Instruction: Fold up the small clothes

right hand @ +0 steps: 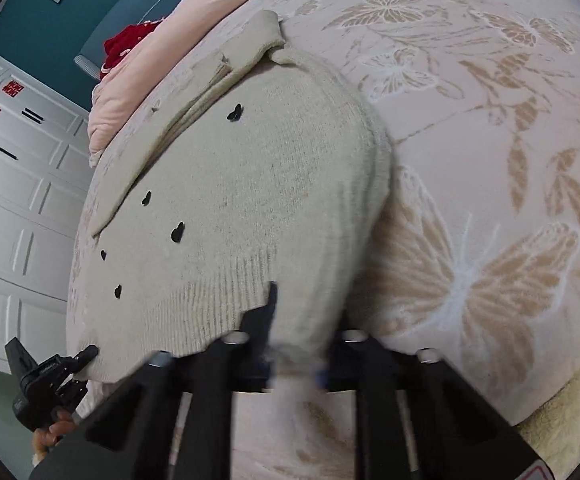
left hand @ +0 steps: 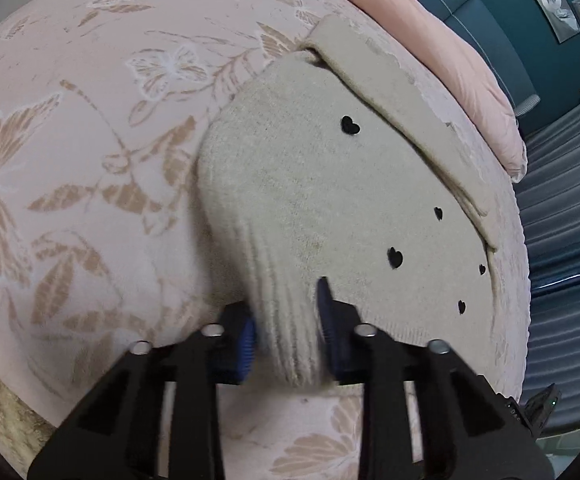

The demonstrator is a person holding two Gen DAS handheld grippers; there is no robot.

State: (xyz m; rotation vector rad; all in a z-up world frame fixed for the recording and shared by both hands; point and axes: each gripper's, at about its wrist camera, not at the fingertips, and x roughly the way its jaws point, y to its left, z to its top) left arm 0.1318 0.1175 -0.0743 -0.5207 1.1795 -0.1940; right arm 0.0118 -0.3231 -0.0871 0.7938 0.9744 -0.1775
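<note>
A small beige knit sweater (left hand: pixel 321 184) with black heart spots lies on a pink butterfly-print blanket (left hand: pixel 90 120); one sleeve (left hand: pixel 393 96) is folded across its far side. My left gripper (left hand: pixel 288 320) is shut on the sweater's ribbed hem at one corner. In the right wrist view the same sweater (right hand: pixel 258 184) fills the middle. My right gripper (right hand: pixel 301 320) is shut on the hem's other corner, with cloth bunched between its fingers. The left gripper (right hand: pixel 50 376) also shows at the lower left there, at the hem.
A folded pink quilt (left hand: pixel 469 72) and a red item (right hand: pixel 124 50) lie at the bed's far end. A teal wall (left hand: pixel 501 40) and white wardrobe doors (right hand: pixel 18 184) stand beyond the bed edge. A cream fleece layer (right hand: pixel 569 412) shows under the blanket.
</note>
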